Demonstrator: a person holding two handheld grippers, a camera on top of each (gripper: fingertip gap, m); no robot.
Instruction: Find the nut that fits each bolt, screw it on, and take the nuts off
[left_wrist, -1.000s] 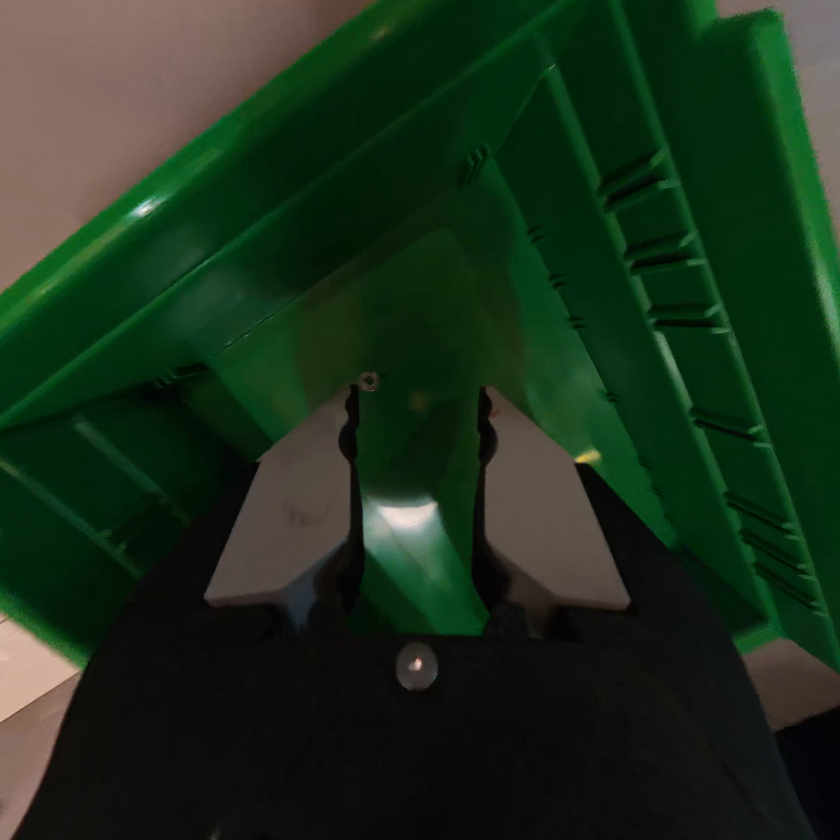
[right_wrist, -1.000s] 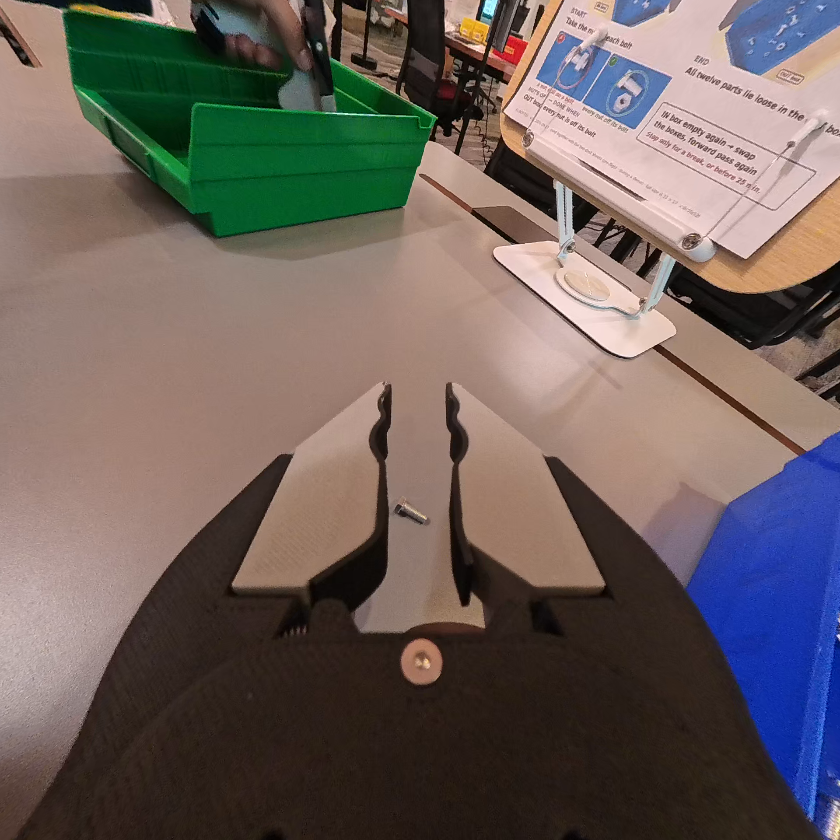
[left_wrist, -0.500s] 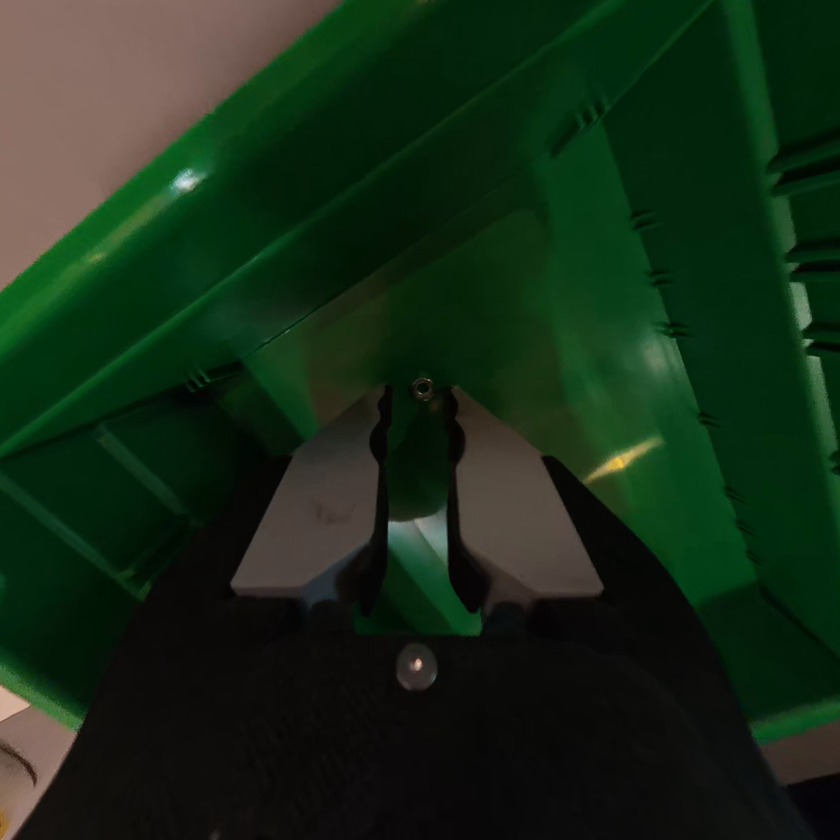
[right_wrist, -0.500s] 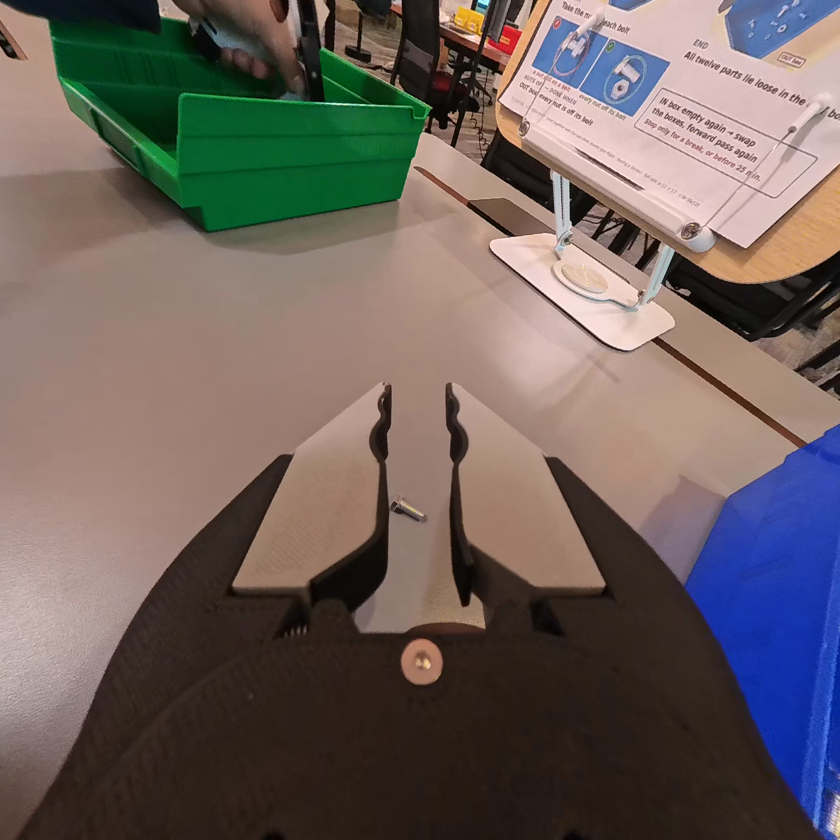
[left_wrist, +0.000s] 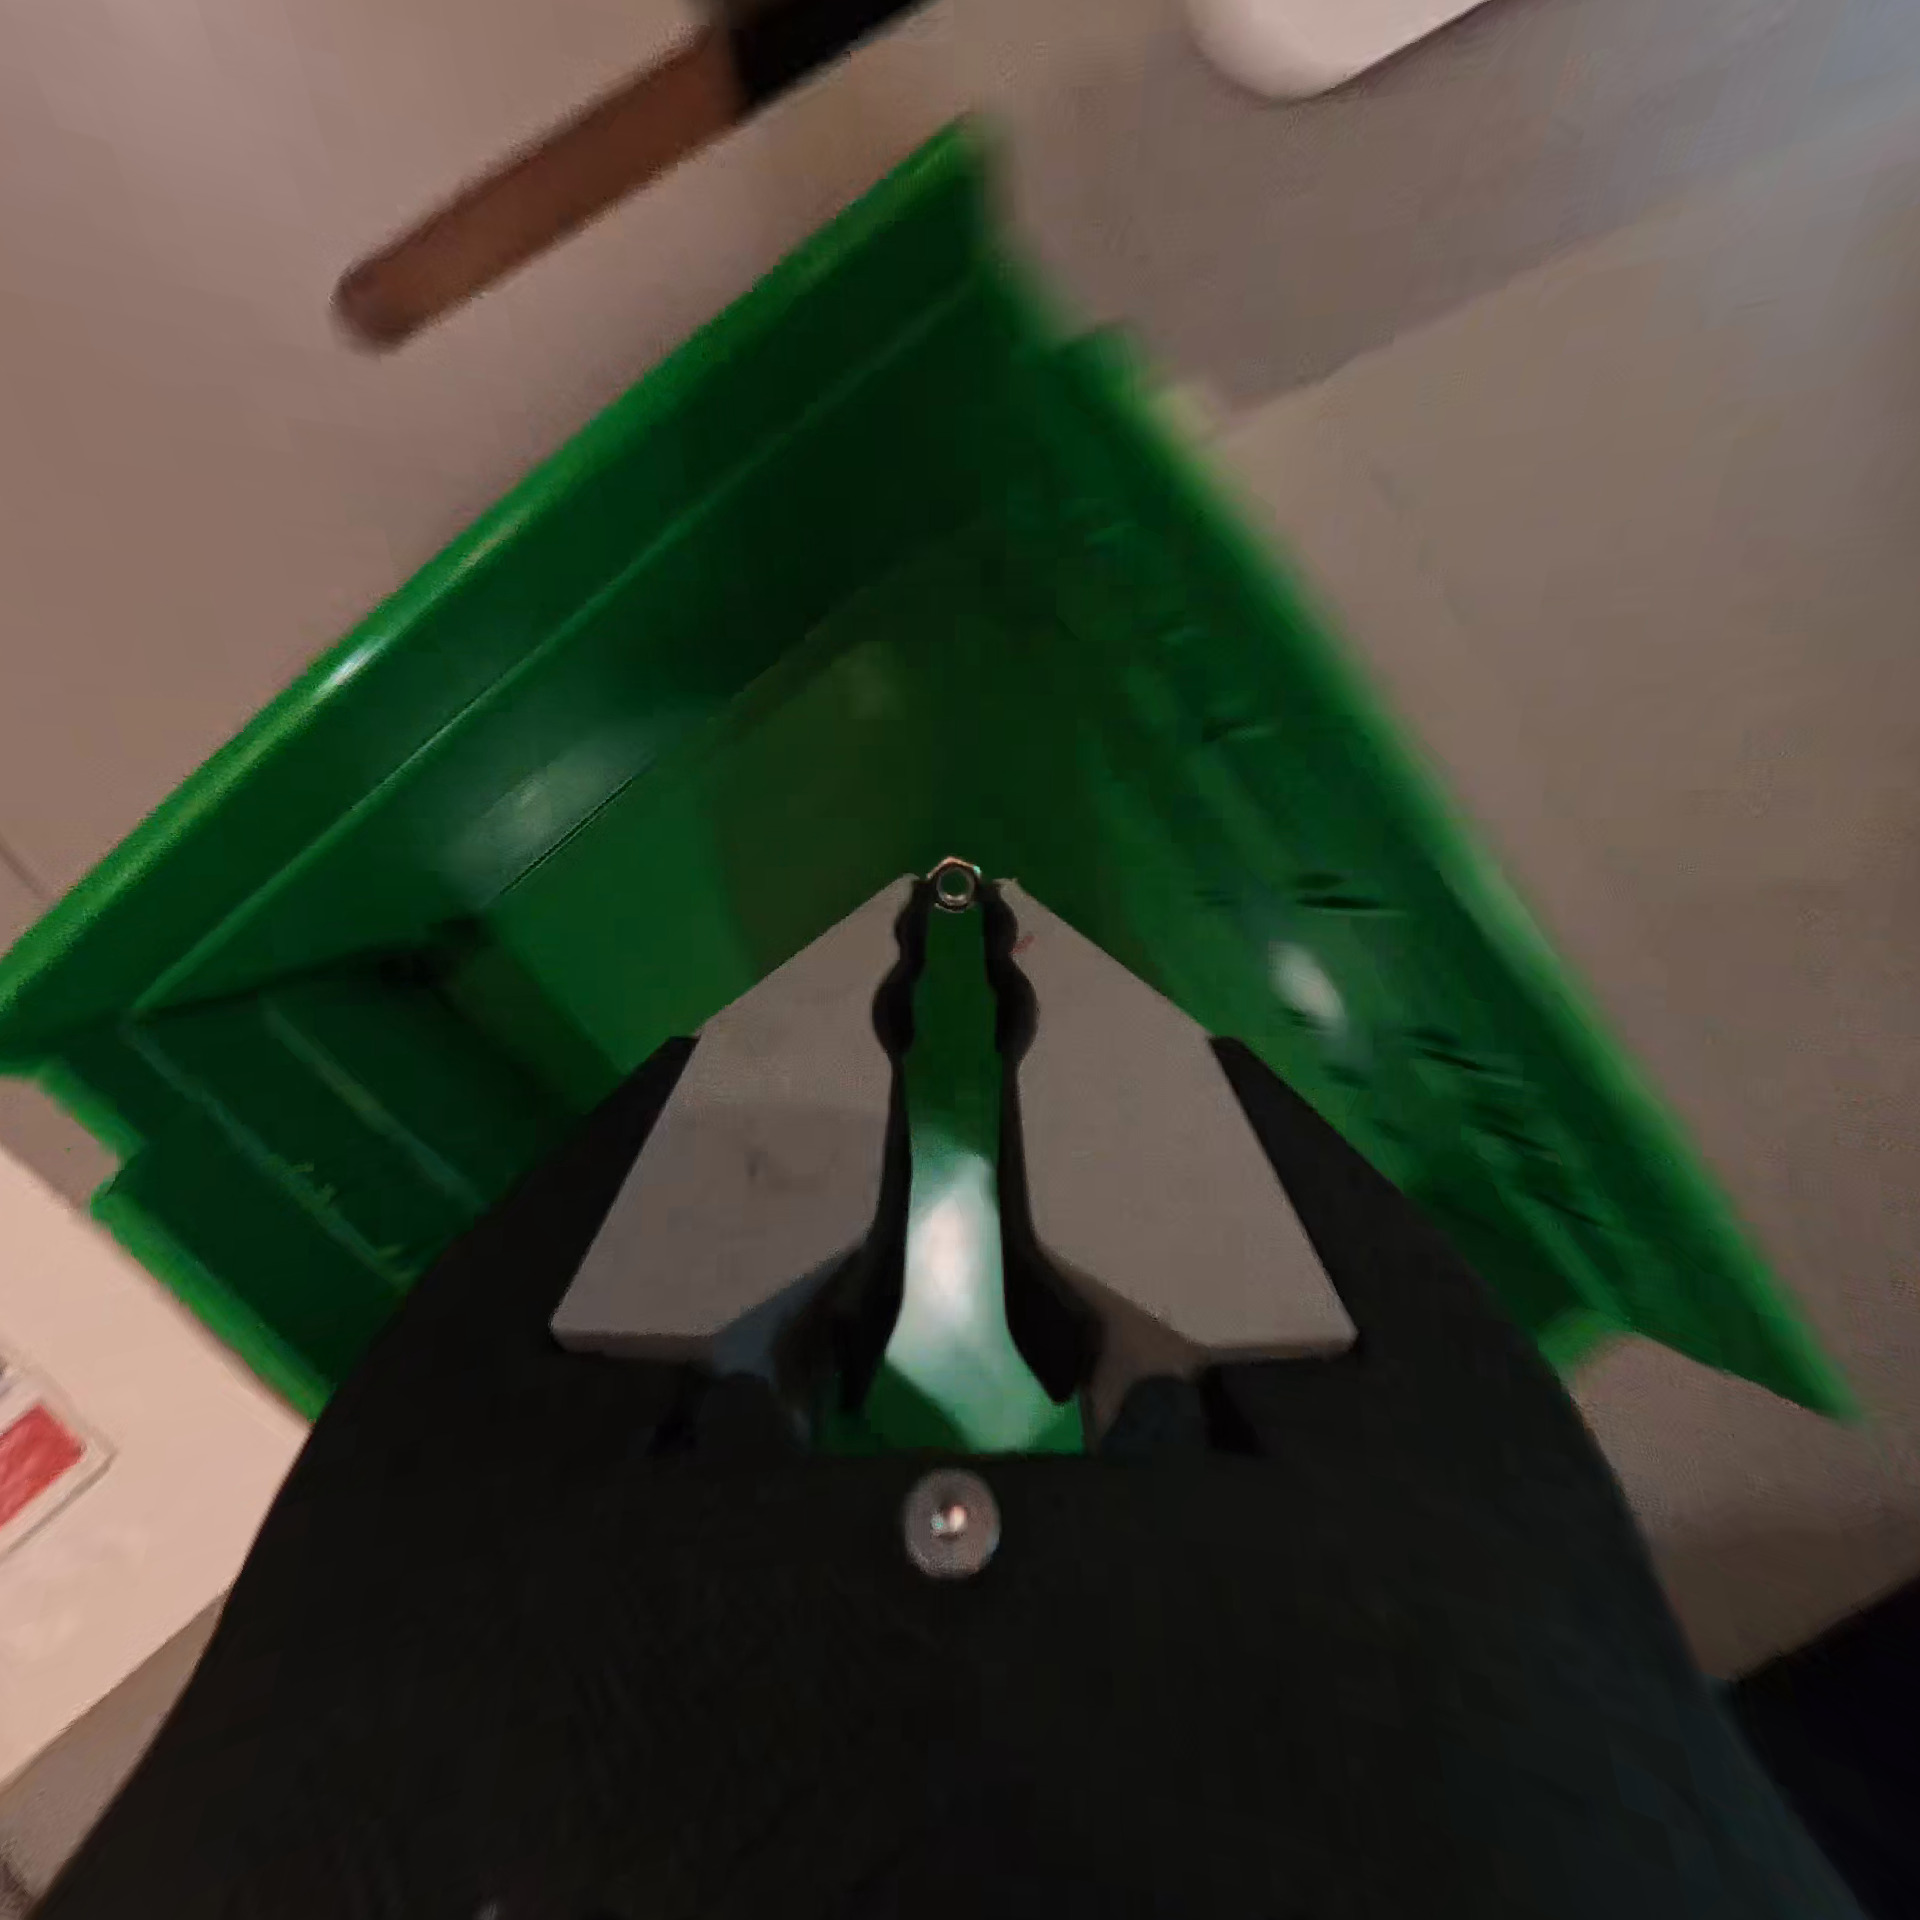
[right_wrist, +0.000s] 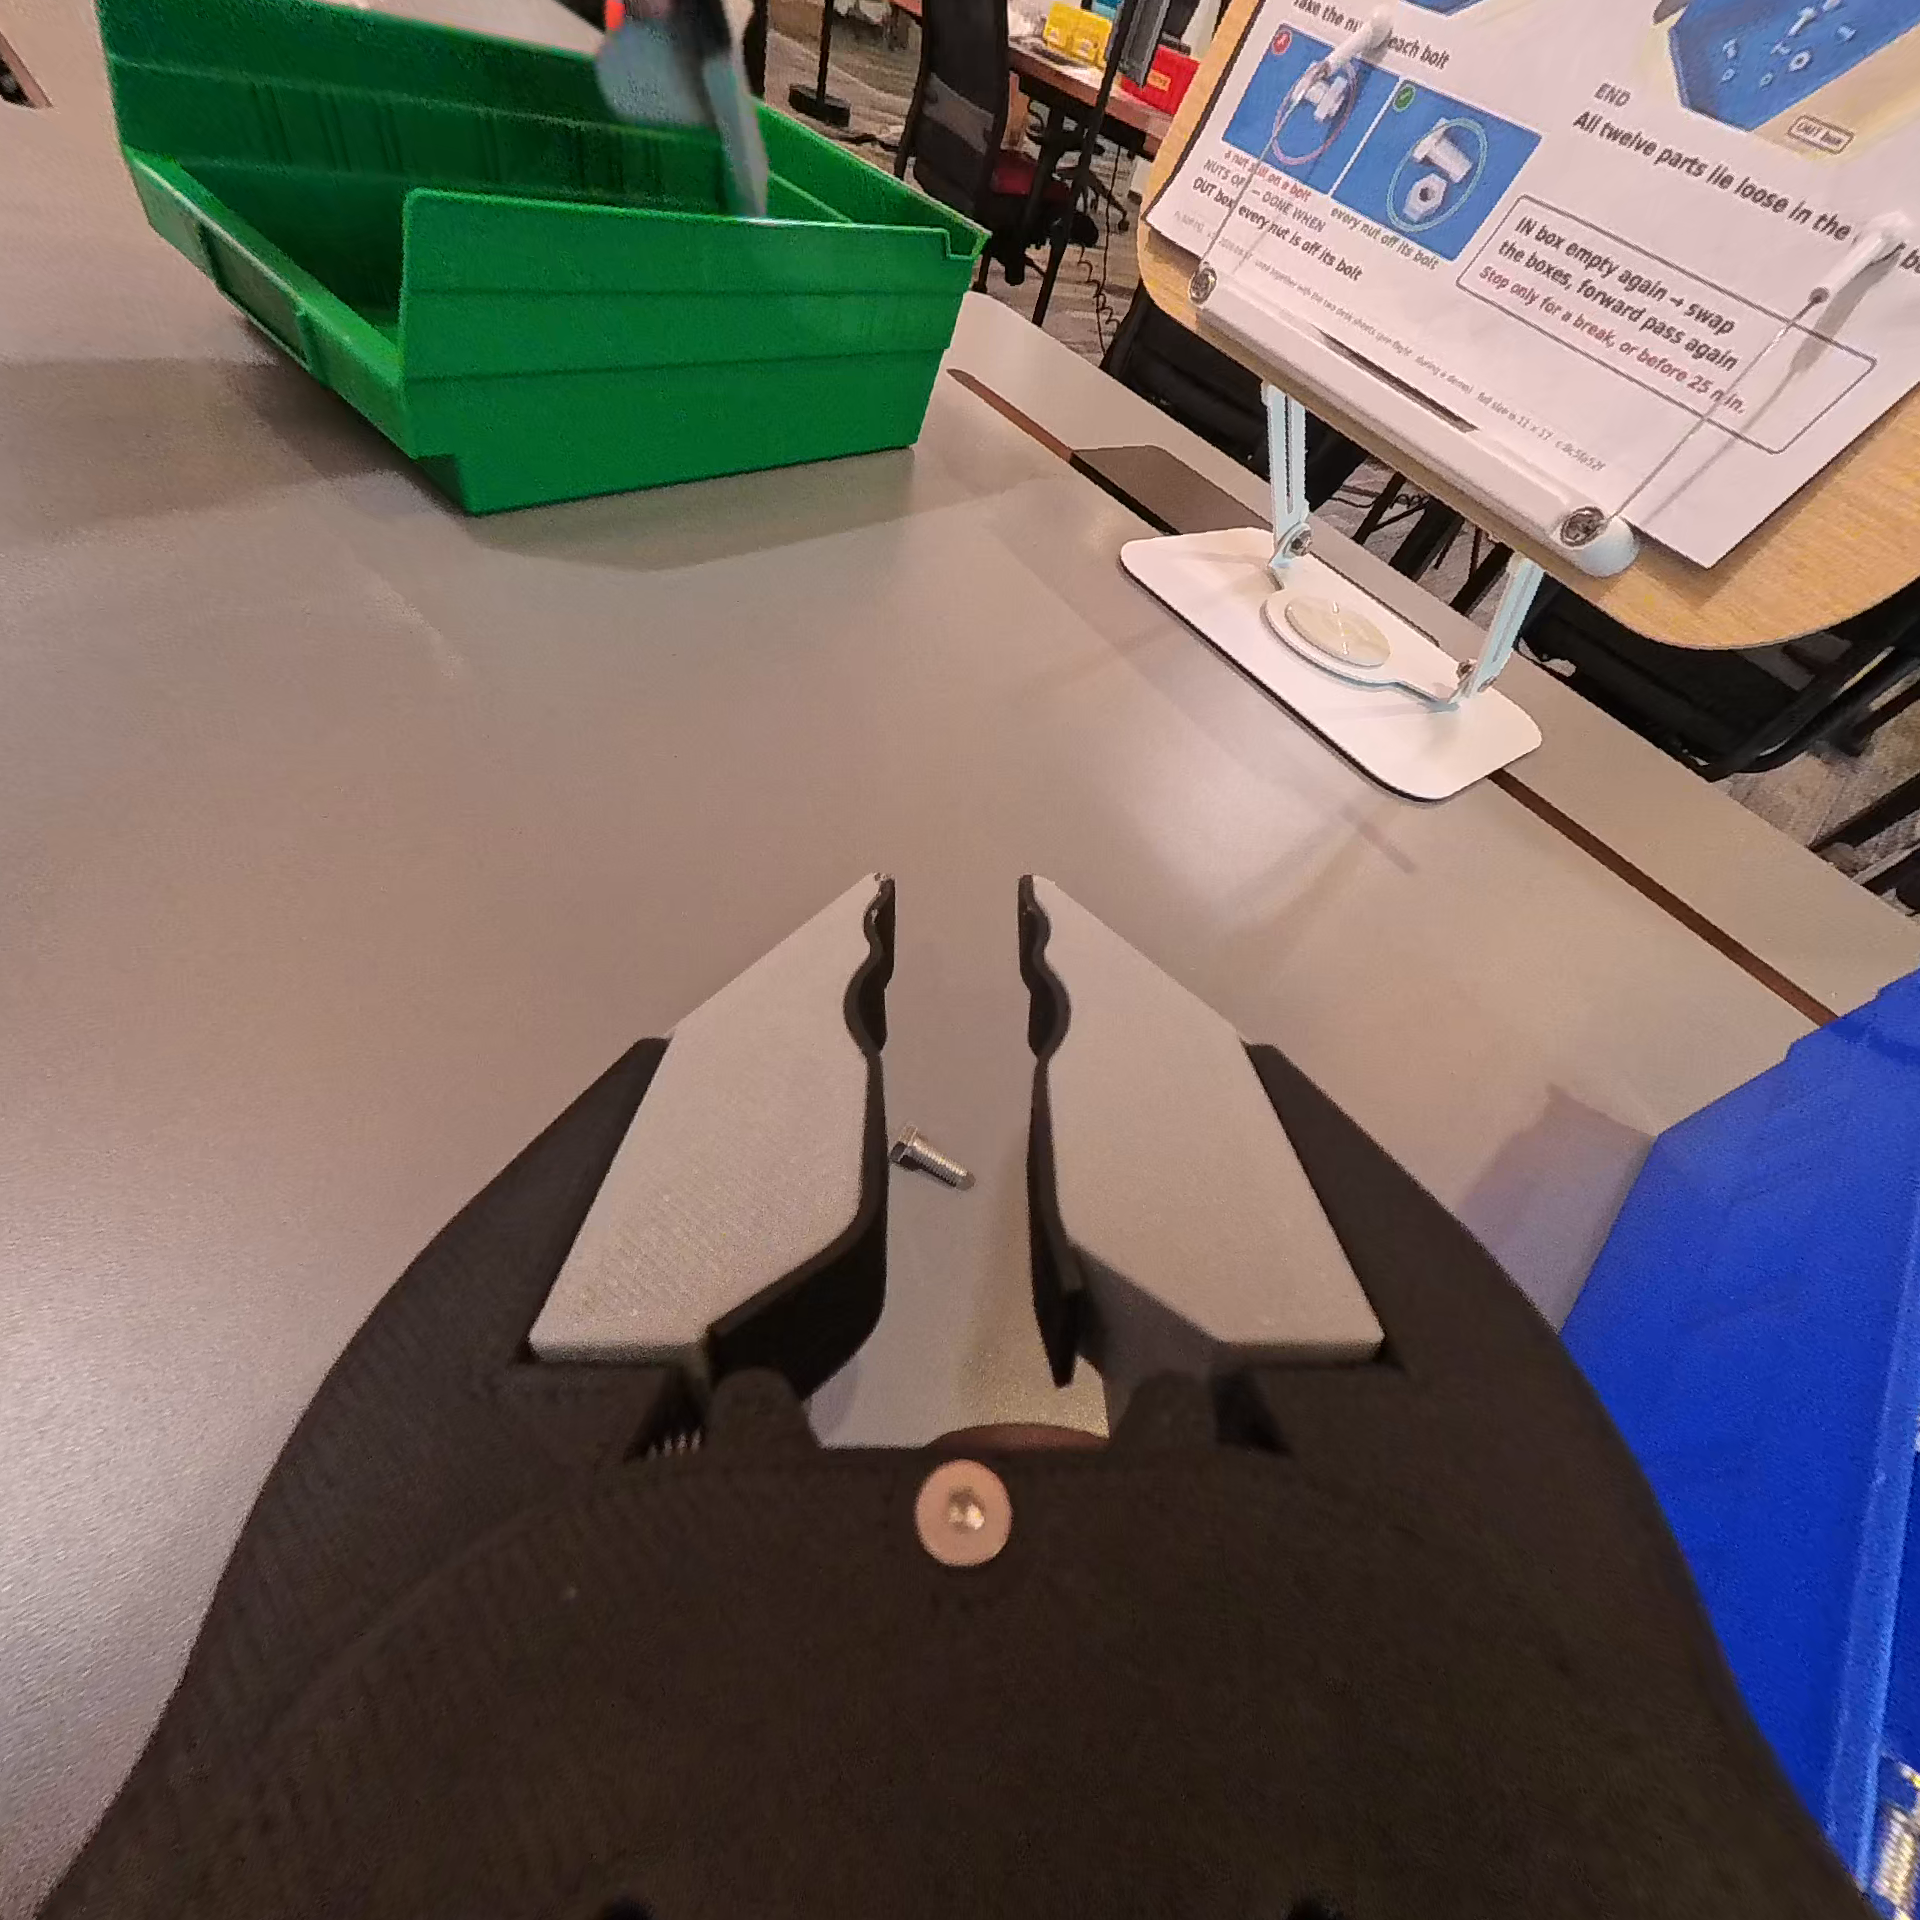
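Printed instruction sheet (right_wrist: 1621, 197) on tilted wooden stand board (right_wrist: 1766, 582) (black text, blue pictures).

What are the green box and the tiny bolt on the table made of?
The green box looks like glossy moulded plastic: even colour, soft shine, ribbed walls. The bolt looks like bare silvery metal, probably steel, with bright glints and fine threads.

Left wrist: dim, I see motion blur across the green bin (left_wrist: 727, 644) | Right wrist: bright, sharp, wide-angle bending at edges, soft shadows on table (right_wrist: 520, 779)
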